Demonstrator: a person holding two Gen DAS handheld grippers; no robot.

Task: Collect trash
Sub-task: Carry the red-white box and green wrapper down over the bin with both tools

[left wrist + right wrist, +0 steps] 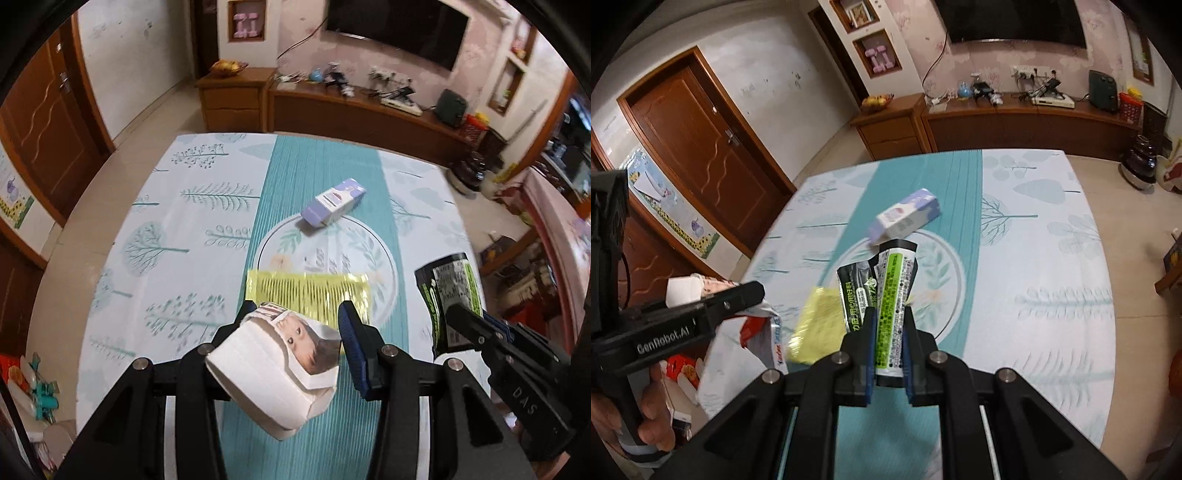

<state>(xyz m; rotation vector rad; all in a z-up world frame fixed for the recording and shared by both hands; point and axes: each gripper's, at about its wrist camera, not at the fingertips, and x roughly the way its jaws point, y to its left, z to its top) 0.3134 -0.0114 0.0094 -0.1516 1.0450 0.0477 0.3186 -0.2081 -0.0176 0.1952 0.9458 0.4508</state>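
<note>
Tablecloth (207, 206) with tree print covering table, far half lying bare except purple box (334, 202) near centre; floor open beyond far edge toward TV cabinet (354, 110). Left gripper (297, 314) hovering above near edge, jaws part-closed, clamping white baby-face box (277, 373). Yellow wrapper (308, 291) lying just ahead. Right gripper (890, 317) pinching green-black pouch (892, 295), jaws narrow. Right view alone showing red-white packets (761, 332) under left gripper.
</note>
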